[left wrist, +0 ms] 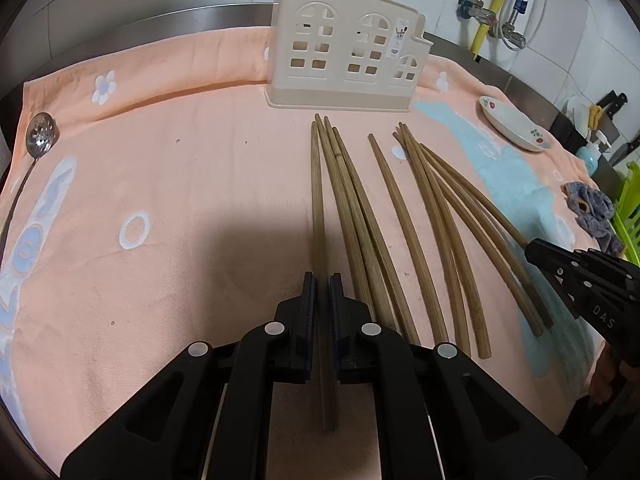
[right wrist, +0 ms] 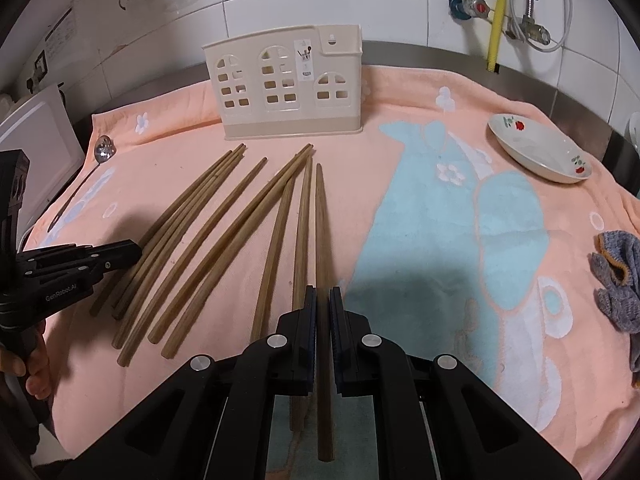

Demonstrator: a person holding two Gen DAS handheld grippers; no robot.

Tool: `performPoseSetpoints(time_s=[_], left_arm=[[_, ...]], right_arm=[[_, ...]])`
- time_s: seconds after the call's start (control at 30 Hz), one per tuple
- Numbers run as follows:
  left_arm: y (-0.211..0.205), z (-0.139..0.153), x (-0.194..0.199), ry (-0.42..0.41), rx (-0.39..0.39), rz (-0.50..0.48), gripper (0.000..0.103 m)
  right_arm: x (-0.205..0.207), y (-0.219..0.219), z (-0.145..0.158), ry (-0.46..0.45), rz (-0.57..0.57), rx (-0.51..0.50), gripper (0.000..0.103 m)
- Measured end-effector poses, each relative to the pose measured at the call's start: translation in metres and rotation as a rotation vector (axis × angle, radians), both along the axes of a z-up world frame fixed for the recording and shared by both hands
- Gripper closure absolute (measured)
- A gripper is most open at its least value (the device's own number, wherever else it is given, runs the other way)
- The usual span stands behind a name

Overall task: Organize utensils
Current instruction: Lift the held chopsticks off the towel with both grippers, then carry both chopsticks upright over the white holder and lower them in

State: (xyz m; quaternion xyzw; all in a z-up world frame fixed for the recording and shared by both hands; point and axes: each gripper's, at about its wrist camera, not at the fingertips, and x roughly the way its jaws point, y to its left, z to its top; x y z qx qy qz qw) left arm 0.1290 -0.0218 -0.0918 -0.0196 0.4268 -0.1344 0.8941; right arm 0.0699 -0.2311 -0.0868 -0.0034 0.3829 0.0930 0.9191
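Several wooden chopsticks (left wrist: 416, 232) lie in a fan on the peach towel (left wrist: 160, 160), tips toward a cream house-shaped utensil holder (left wrist: 344, 48), which also shows in the right wrist view (right wrist: 288, 88). My left gripper (left wrist: 322, 280) is shut on the leftmost chopstick (left wrist: 318, 208). My right gripper (right wrist: 322, 294) is shut on the rightmost chopstick (right wrist: 322, 232). Each gripper shows at the other view's edge: the right (left wrist: 536, 250), the left (right wrist: 132, 250). A slotted metal spoon (left wrist: 38, 138) lies at the towel's far left.
A white floral dish (right wrist: 540, 148) sits on the towel at the right. A grey cloth (right wrist: 616, 280) lies at the right edge. Steel counter rim and tiled wall with pipes (right wrist: 496, 12) stand behind. A white board (right wrist: 36, 140) leans at the left.
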Motion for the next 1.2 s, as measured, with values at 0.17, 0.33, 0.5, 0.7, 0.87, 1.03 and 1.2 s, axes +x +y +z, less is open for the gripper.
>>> performPoseSetpoints(time_s=[0.17, 0.33, 0.5, 0.7, 0.87, 1.03, 1.2], left_arm=[[-0.006, 0.000, -0.001, -0.009, 0.043, 0.000, 0.096], [-0.011, 0.001, 0.001, -0.006, 0.075, -0.013, 0.095], [-0.010, 0.002, 0.004, 0.014, 0.071, -0.023, 0.096], [-0.005, 0.005, 0.002, 0.013, 0.037, -0.009, 0.097], [0.000, 0.017, -0.003, -0.017, 0.014, -0.018, 0.097], [0.005, 0.036, -0.009, -0.069, -0.013, -0.024, 0.097], [0.009, 0.058, -0.014, -0.127, -0.029, -0.029, 0.097]], right_arm=[[0.000, -0.001, -0.006, 0.010, 0.003, 0.008, 0.096], [0.000, -0.003, -0.011, 0.021, 0.000, 0.021, 0.096], [-0.001, -0.003, -0.012, 0.017, 0.001, 0.023, 0.095], [-0.004, -0.004, -0.010, 0.006, -0.005, 0.022, 0.096], [-0.013, -0.005, 0.009, -0.052, -0.002, 0.015, 0.096], [-0.017, -0.005, 0.033, -0.121, 0.007, 0.004, 0.096], [-0.014, -0.004, 0.055, -0.177, 0.018, 0.002, 0.096]])
